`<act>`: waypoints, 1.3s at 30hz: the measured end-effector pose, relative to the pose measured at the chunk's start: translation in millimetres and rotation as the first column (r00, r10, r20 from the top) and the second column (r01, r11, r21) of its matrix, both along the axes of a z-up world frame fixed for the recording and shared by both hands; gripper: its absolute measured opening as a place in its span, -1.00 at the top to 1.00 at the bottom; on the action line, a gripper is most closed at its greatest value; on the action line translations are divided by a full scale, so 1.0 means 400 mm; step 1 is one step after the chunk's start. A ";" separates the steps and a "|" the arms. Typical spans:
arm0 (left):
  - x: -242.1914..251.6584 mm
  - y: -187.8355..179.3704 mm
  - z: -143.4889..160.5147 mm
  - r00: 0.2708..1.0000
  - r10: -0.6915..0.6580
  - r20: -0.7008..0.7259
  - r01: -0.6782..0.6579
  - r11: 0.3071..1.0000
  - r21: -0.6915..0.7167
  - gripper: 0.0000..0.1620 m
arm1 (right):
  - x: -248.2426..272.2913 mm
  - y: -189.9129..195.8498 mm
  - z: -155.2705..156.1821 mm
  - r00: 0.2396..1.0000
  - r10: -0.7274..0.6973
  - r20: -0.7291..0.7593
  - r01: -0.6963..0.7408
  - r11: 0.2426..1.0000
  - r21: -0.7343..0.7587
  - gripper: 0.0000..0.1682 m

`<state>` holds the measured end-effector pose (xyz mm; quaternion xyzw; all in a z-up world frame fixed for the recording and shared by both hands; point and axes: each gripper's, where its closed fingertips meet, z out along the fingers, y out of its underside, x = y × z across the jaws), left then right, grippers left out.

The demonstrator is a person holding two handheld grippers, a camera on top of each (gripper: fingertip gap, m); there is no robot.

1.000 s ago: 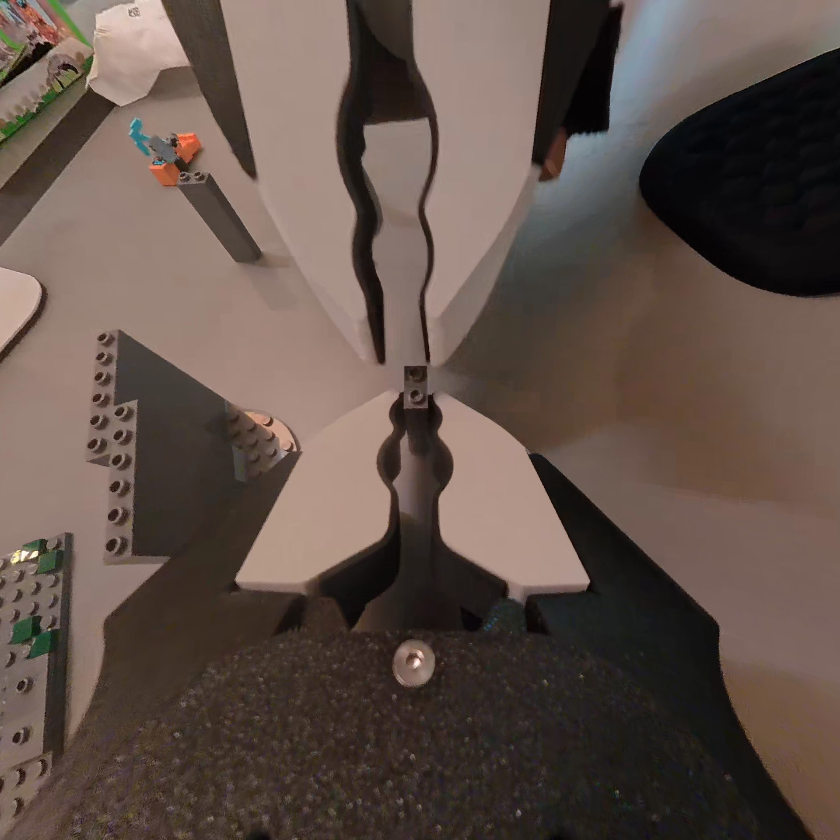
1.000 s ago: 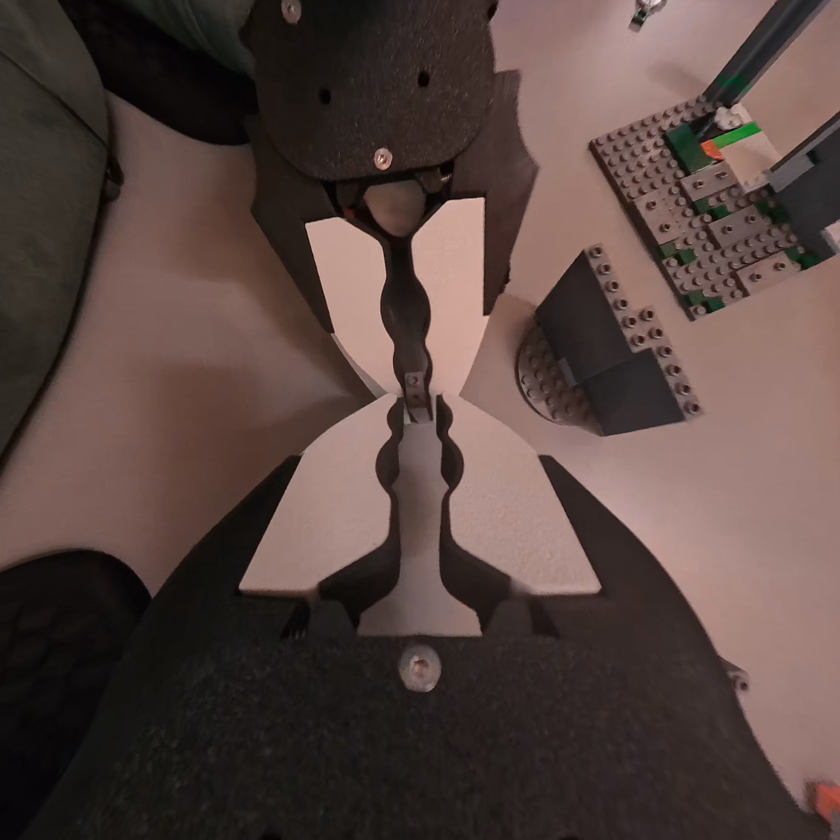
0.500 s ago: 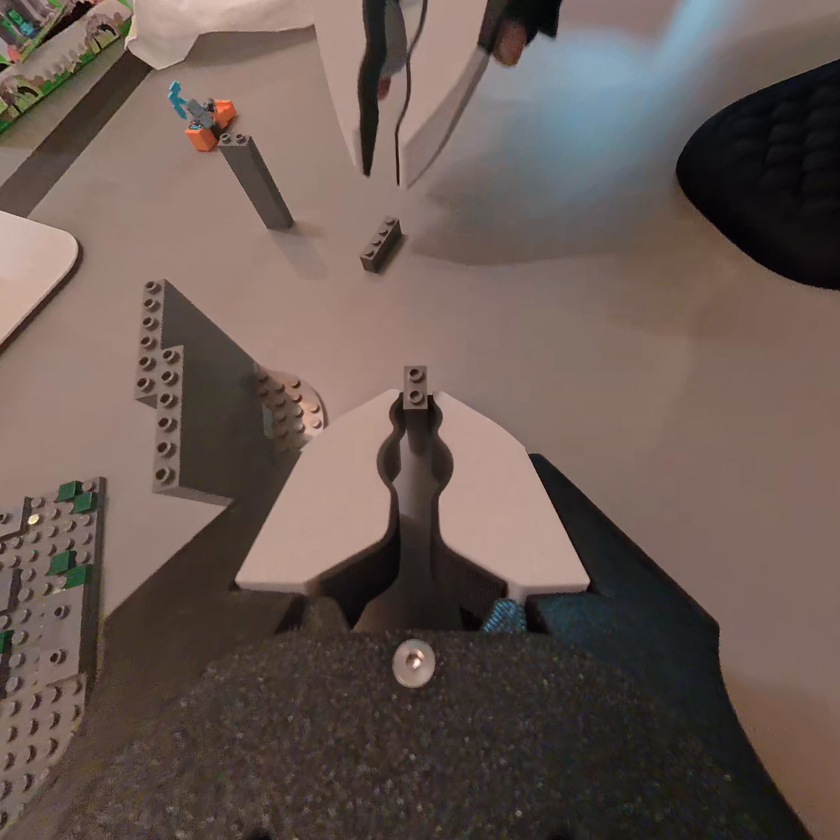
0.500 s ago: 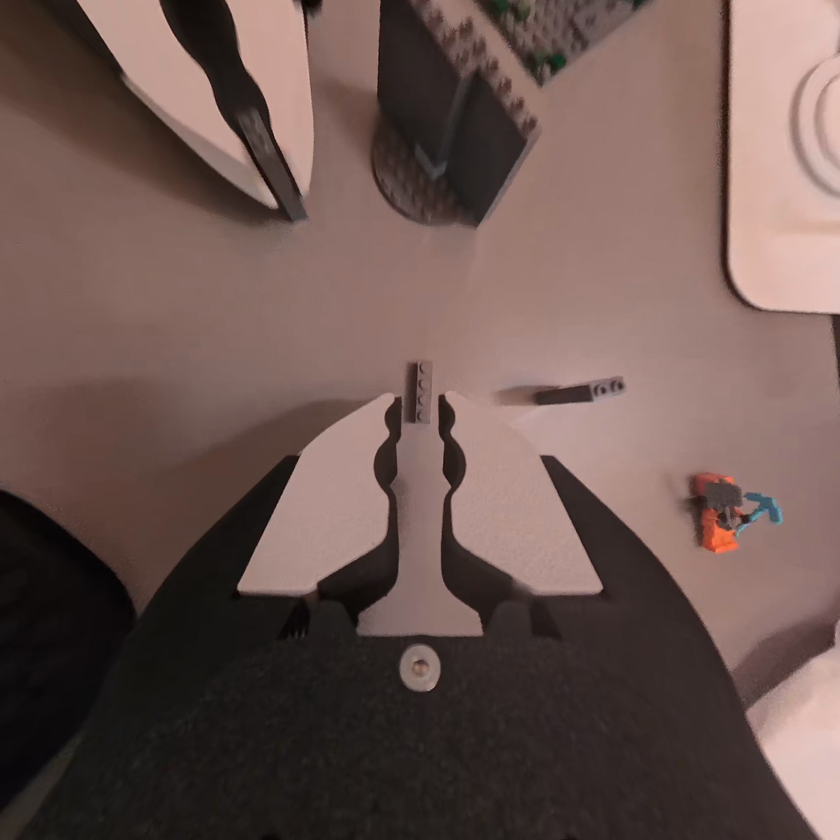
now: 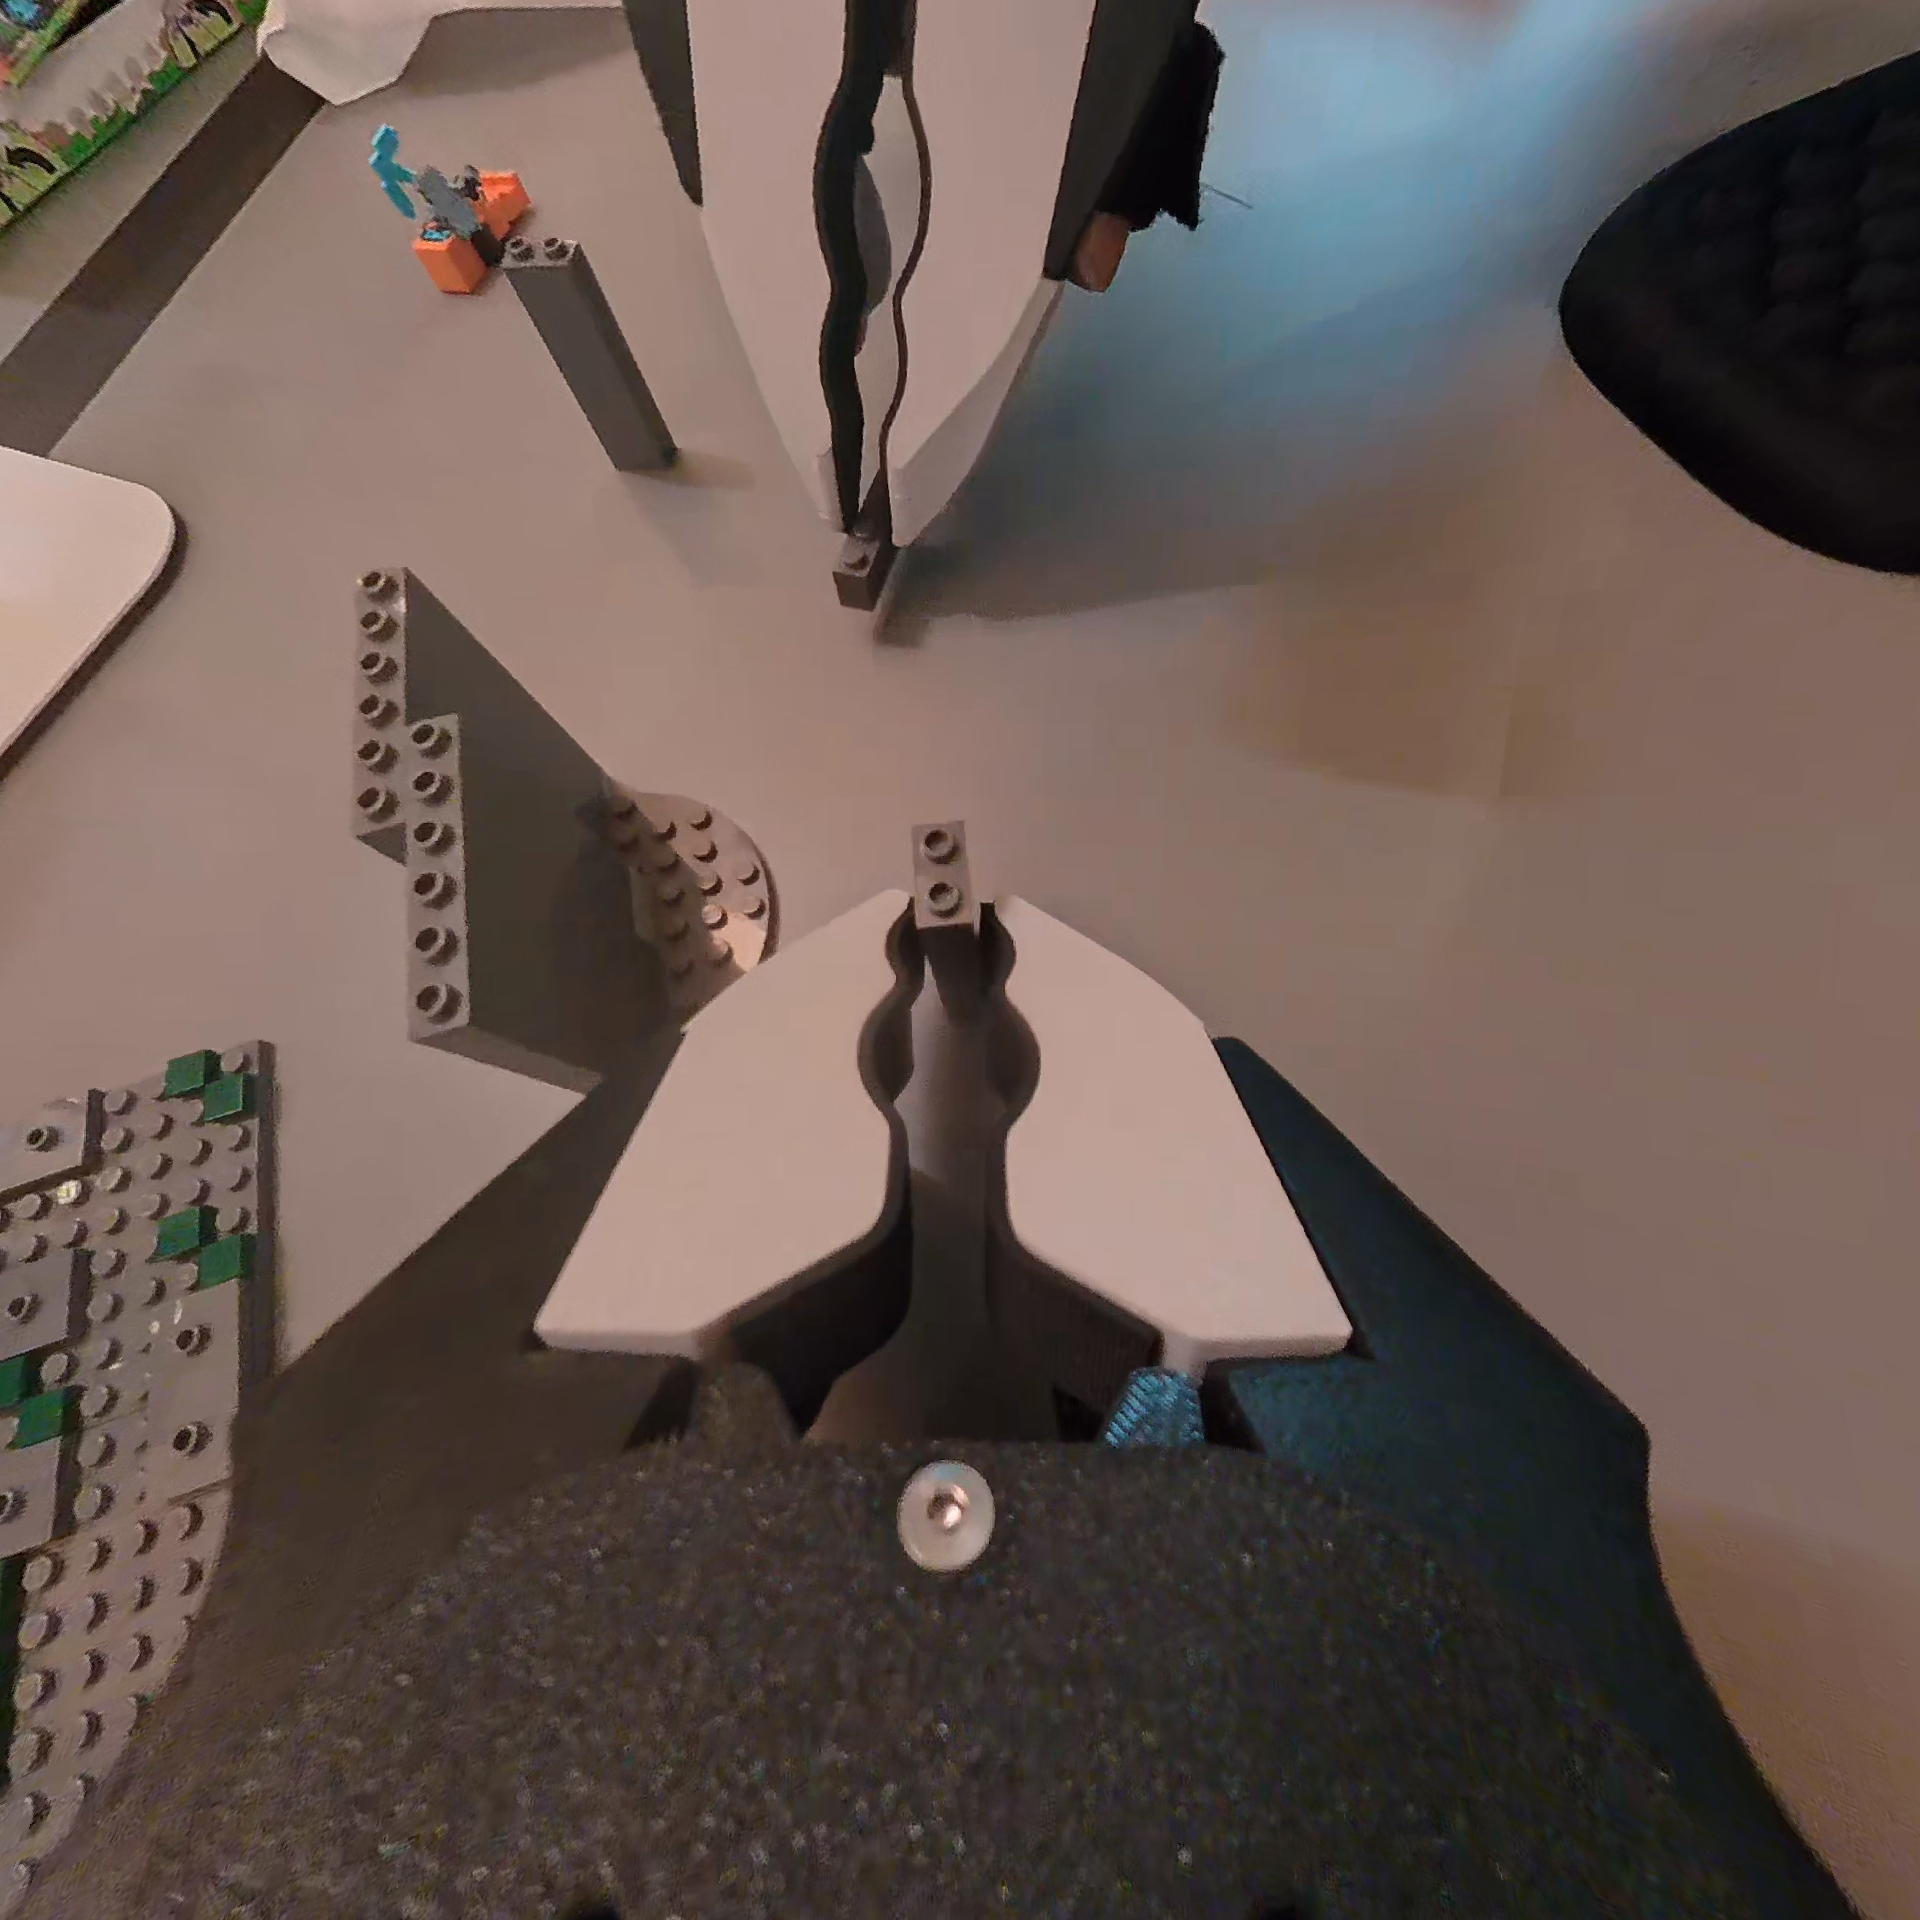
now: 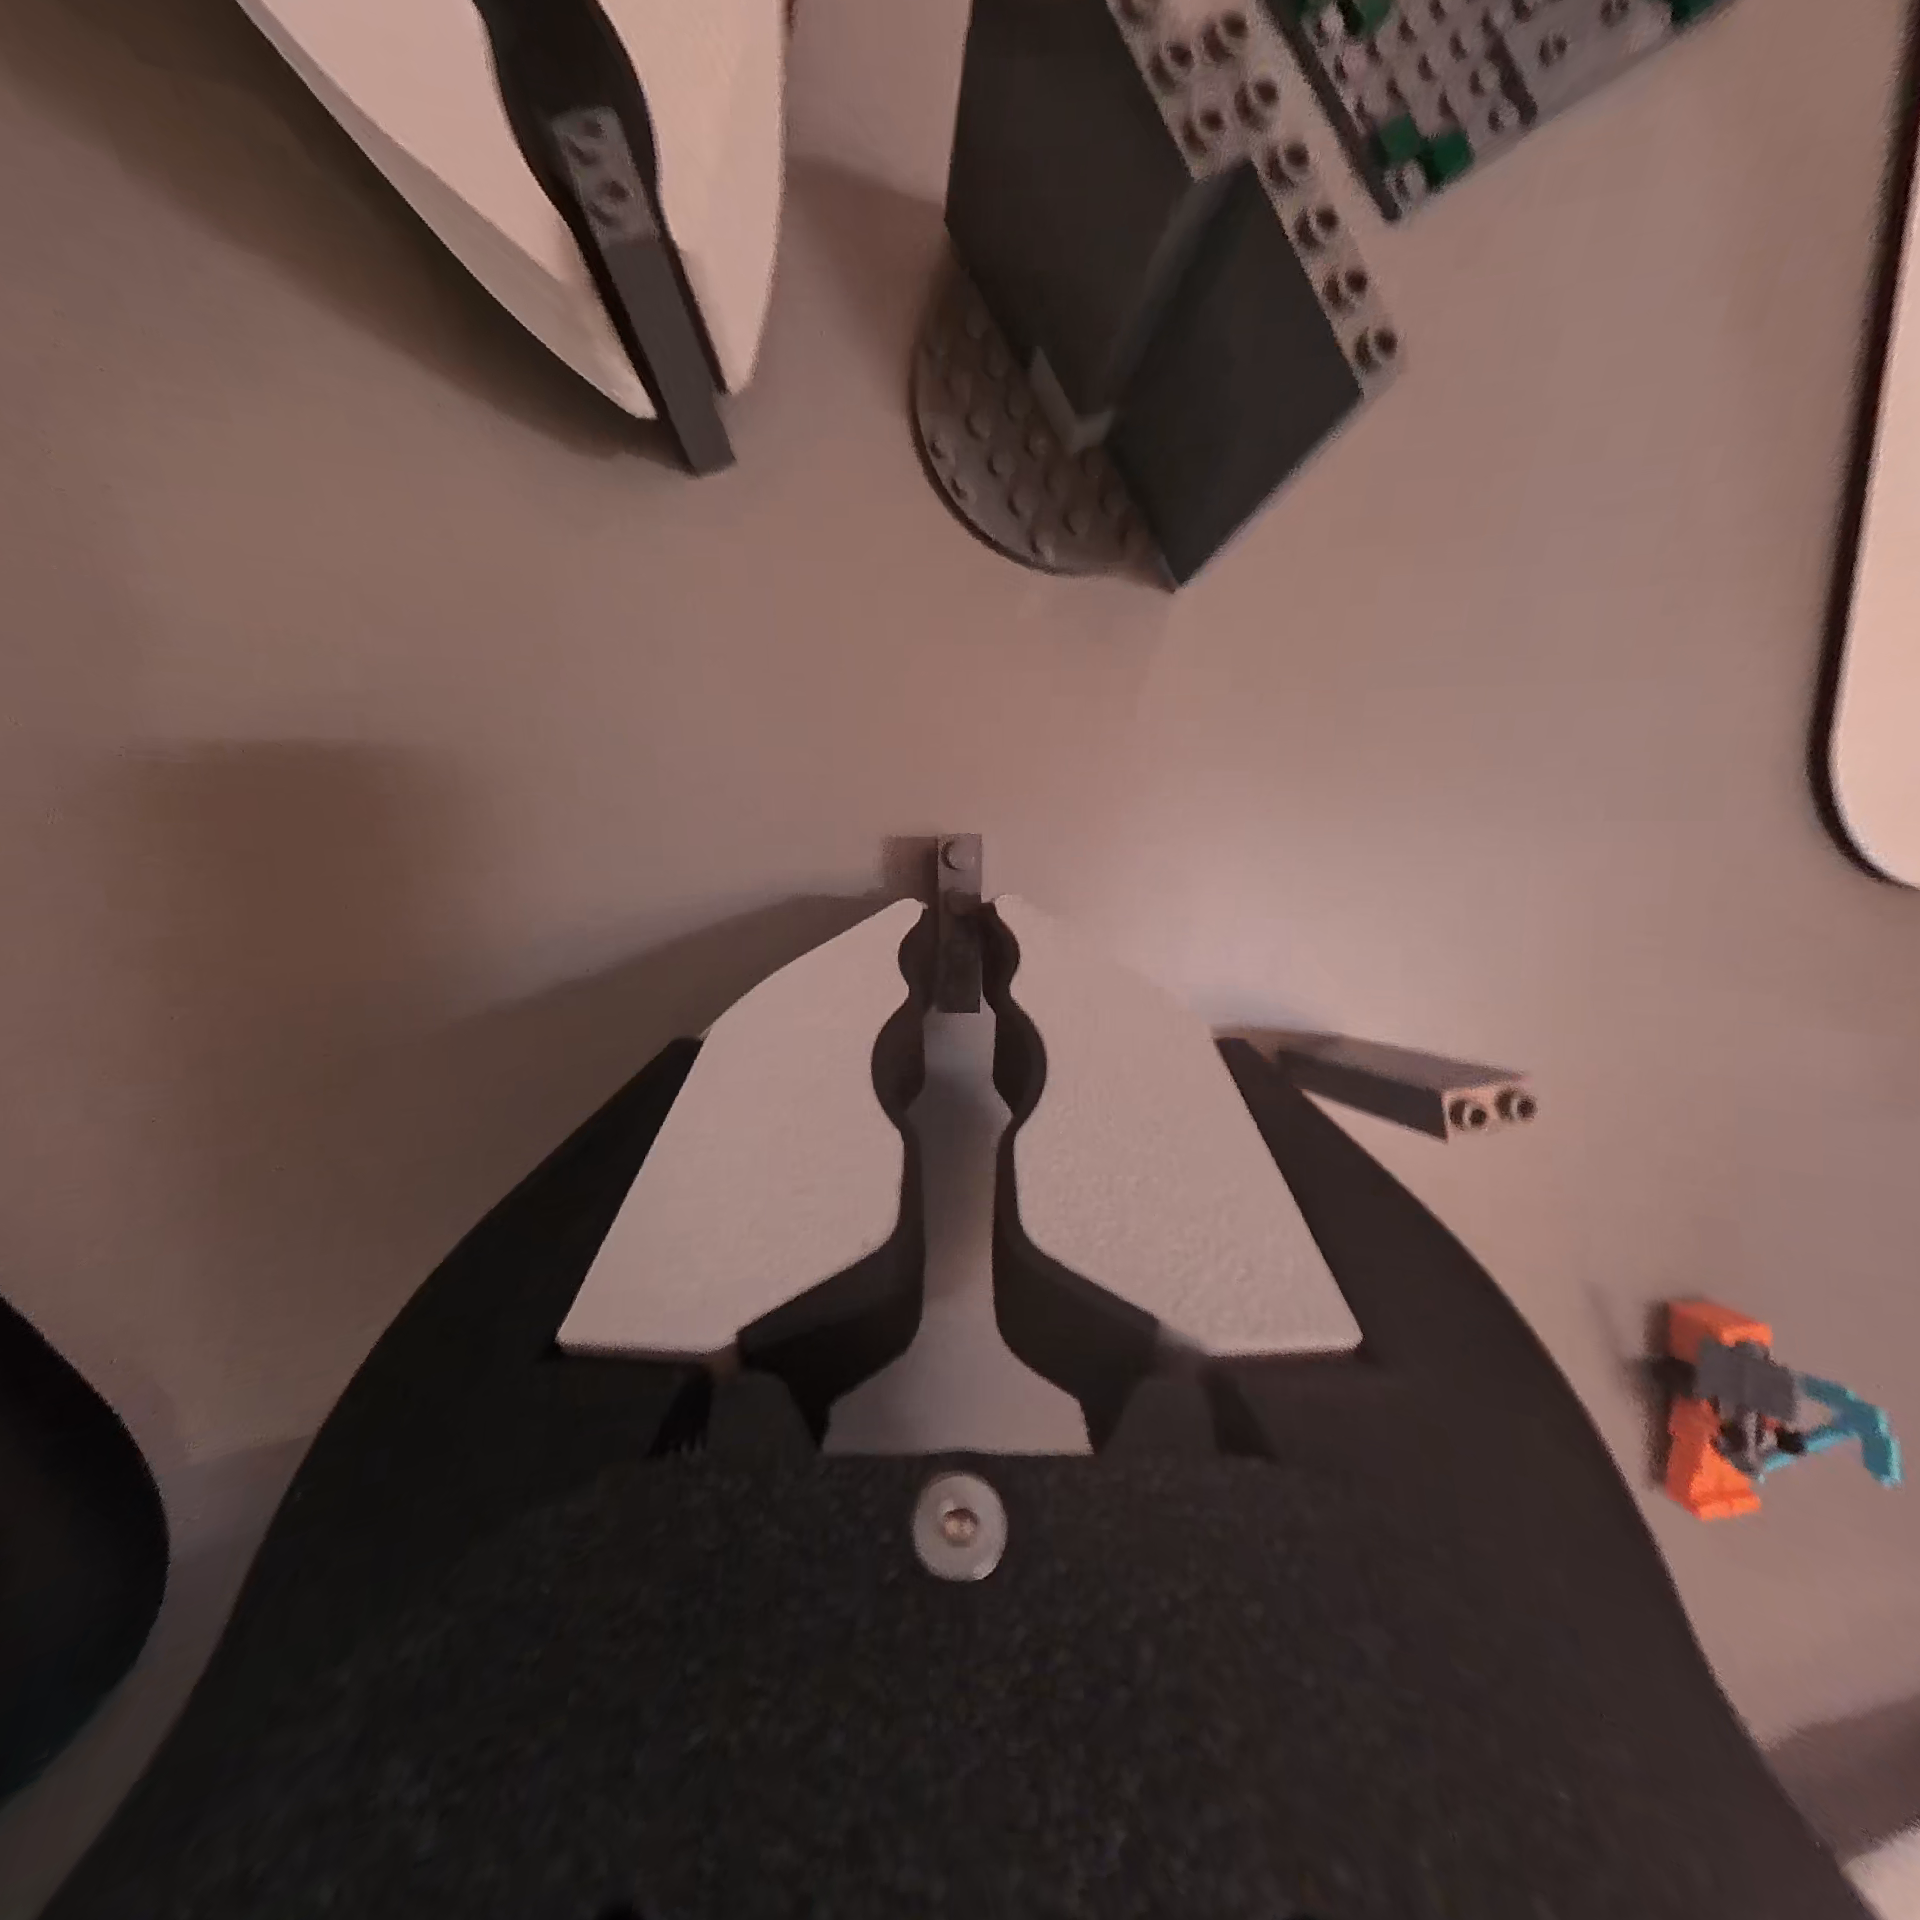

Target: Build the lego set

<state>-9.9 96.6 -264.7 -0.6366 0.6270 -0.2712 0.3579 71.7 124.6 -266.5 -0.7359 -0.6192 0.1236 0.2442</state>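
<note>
The pale table [image 5: 1351, 831] carries everything, with a dark cushion-like shape [image 5: 1787, 343] at its far right edge in the left wrist view. Largest of the lego pieces is the grey studded baseplate [image 5: 114, 1351] dotted with green tiles, lying at the left. Just beyond it stands the dark grey stepped wall [image 5: 457, 831], fixed on a round grey studded plate [image 5: 707, 883]. Farther off a tall grey pillar brick [image 5: 592, 353] stands upright alone, and just beside its top lies a small orange and teal figure [image 5: 457, 223]. The left gripper [image 5: 948, 909] has its jaws drawn nearly together, pinching a long dark grey two-stud pillar [image 5: 940, 873] by its upper end, close to the round plate but apart from it. The right gripper [image 6: 956, 914] is likewise closed to a narrow gap, clamped on a small thin grey plate [image 6: 958, 914]; in the left wrist view that small piece sits low at the table, though whether it touches the surface cannot be told. The two grippers are well apart.
</note>
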 end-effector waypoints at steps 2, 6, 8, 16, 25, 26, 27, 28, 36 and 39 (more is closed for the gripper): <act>-0.003 0.000 -0.004 1.000 -0.005 -0.007 0.005 1.000 -0.007 0.86 | -0.025 -0.009 0.008 0.999 0.038 -0.016 -0.038 0.999 -0.005 0.91; -0.008 0.001 0.001 1.000 -0.011 -0.002 0.011 1.000 -0.016 0.81 | -0.073 -0.024 0.014 0.994 0.105 -0.027 -0.105 0.994 -0.006 0.91; -0.011 0.003 0.007 1.000 -0.013 0.006 0.013 1.000 -0.016 0.79 | -0.092 -0.030 0.009 0.991 0.133 -0.019 -0.133 0.991 -0.008 0.91; -0.041 -0.005 0.056 0.996 -0.069 0.052 0.070 0.997 -0.028 0.72 | -0.132 -0.037 0.000 0.983 0.183 -0.009 -0.183 0.983 -0.016 0.91; -0.095 0.096 0.160 0.959 0.128 0.252 -0.147 0.987 0.058 0.88 | -0.141 -0.037 -0.003 0.981 0.194 0.001 -0.194 0.981 -0.015 0.91; -0.103 0.115 0.165 0.949 0.166 0.267 -0.191 0.979 0.073 0.86 | -0.142 -0.037 -0.004 0.981 0.195 0.002 -0.195 0.981 -0.014 0.91; -0.110 0.131 0.168 0.939 0.199 0.281 -0.230 0.970 0.082 0.84 | -0.143 -0.037 -0.006 0.981 0.195 0.005 -0.194 0.981 -0.013 0.91; -0.114 0.144 0.167 0.930 0.226 0.291 -0.260 0.962 0.081 0.78 | -0.142 -0.036 -0.009 0.981 0.194 0.007 -0.194 0.981 -0.012 0.91; -0.061 0.155 0.086 0.962 0.195 0.191 -0.203 0.979 0.022 0.63 | -0.142 -0.040 -0.020 0.980 0.198 -0.006 -0.198 0.980 -0.012 0.91; -0.045 0.160 0.068 0.984 0.121 0.133 -0.132 0.988 0.078 0.79 | -0.139 -0.042 -0.019 0.980 0.198 -0.006 -0.198 0.980 -0.014 0.91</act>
